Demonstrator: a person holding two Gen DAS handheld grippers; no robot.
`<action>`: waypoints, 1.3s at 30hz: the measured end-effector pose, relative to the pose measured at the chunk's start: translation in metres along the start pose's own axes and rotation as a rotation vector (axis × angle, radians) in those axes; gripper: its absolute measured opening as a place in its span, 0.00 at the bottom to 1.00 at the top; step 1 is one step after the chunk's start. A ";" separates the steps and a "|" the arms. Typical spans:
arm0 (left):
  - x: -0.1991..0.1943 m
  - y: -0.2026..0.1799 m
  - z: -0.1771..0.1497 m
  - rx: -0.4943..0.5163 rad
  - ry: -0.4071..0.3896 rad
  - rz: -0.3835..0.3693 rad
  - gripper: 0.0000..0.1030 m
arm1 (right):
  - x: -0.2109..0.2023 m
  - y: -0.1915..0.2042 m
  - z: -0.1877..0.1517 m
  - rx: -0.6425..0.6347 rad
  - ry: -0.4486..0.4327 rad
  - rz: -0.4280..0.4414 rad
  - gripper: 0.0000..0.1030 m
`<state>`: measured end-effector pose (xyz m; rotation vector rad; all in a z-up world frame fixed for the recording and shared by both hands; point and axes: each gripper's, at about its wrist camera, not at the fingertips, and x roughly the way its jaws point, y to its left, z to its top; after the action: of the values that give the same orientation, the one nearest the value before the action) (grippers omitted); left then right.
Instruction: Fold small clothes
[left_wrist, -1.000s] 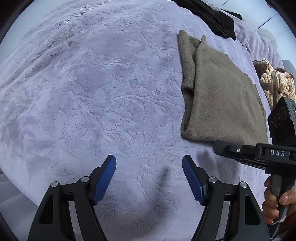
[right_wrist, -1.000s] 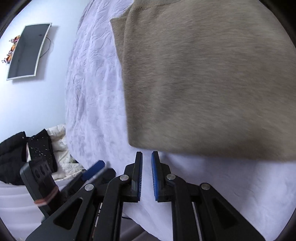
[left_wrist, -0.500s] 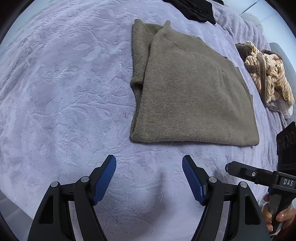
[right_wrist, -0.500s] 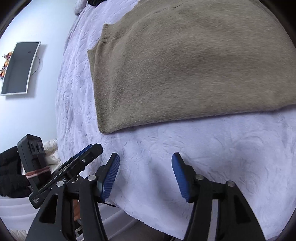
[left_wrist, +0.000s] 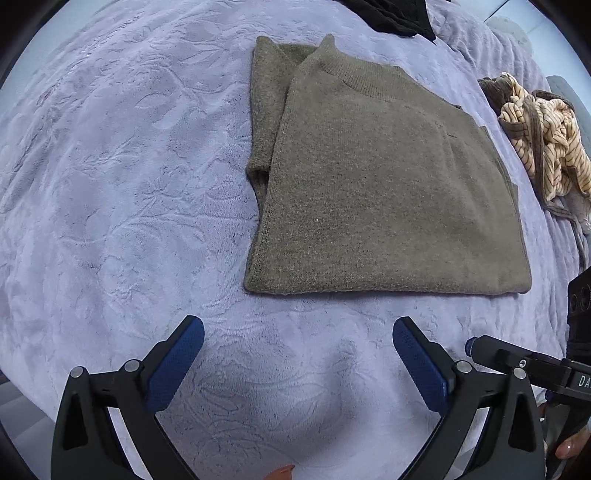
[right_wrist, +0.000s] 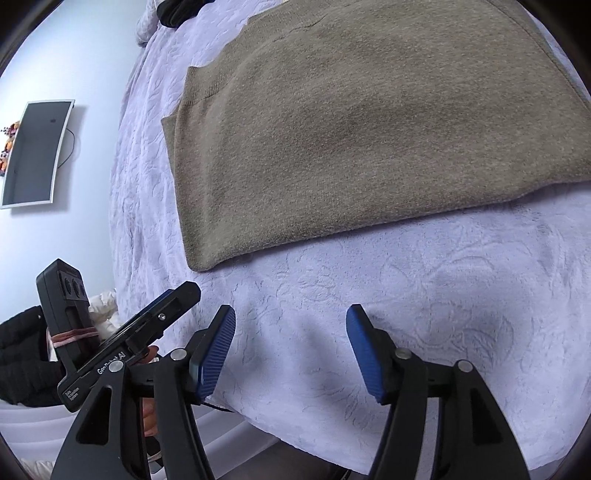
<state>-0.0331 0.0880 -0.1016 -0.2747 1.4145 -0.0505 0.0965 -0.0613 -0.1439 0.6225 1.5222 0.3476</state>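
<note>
Left wrist view: olive sweater (left_wrist: 388, 184) folded flat on bed (left_wrist: 129, 184) just ahead of both tongs, left tongs (left_wrist: 297, 363) and right tongs (right_wrist: 291, 349) opening, empty, apparently released after folding.

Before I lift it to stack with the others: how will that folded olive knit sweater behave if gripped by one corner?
The olive knit sweater looks soft and floppy, so its layers would probably unfold. The thick knit suggests moderate weight. Its fuzzy surface should grip, and probably drag, on the plush lavender blanket.
</note>
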 end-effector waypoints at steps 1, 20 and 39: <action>0.002 0.000 0.000 0.000 0.005 0.012 0.99 | -0.001 -0.002 0.000 0.002 -0.001 0.001 0.64; 0.020 -0.008 0.008 -0.078 0.055 -0.084 0.99 | 0.001 -0.024 0.003 0.058 0.012 0.027 0.64; 0.027 0.024 -0.002 -0.242 0.056 -0.209 0.99 | 0.048 -0.045 0.036 0.330 -0.047 0.344 0.64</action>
<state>-0.0335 0.1051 -0.1335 -0.6258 1.4443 -0.0591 0.1261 -0.0753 -0.2116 1.1522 1.4375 0.3416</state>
